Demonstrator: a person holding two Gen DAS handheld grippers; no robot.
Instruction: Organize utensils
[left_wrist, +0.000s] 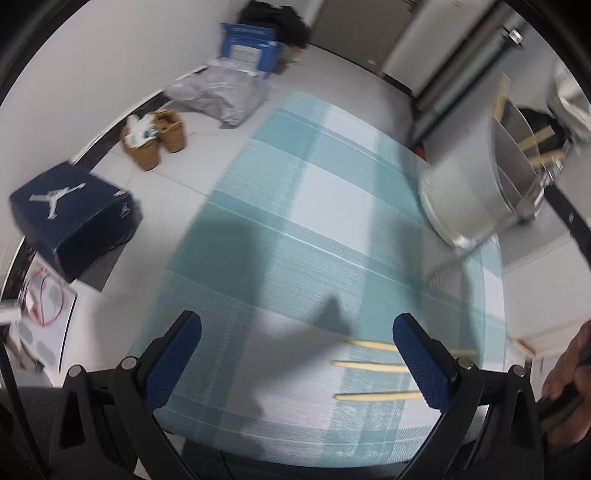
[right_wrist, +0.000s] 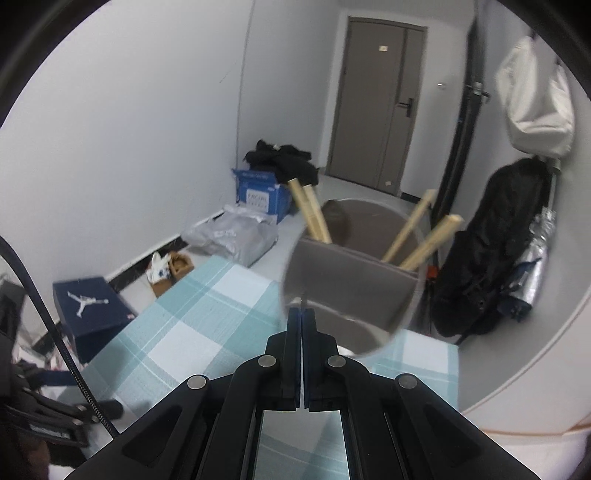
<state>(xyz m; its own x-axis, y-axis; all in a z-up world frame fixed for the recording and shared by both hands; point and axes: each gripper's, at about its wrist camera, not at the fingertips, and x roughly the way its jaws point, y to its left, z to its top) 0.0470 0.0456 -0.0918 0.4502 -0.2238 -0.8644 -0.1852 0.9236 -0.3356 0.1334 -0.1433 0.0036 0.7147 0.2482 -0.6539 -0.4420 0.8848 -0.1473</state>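
Note:
A round metal utensil holder with inner dividers has several wooden chopsticks standing in its compartments. My right gripper is shut, its fingertips pinching the holder's near rim. In the left wrist view the holder appears tilted and blurred at the far right of the teal checked tablecloth. Three loose chopsticks lie on the cloth, partly hidden behind the right finger of my left gripper. That gripper hovers open over the cloth with nothing between its blue pads.
On the floor to the left are a dark blue shoe box, brown shoes, a grey bag and a blue carton. A black backpack hangs right of the holder. A person's hand shows at the right edge.

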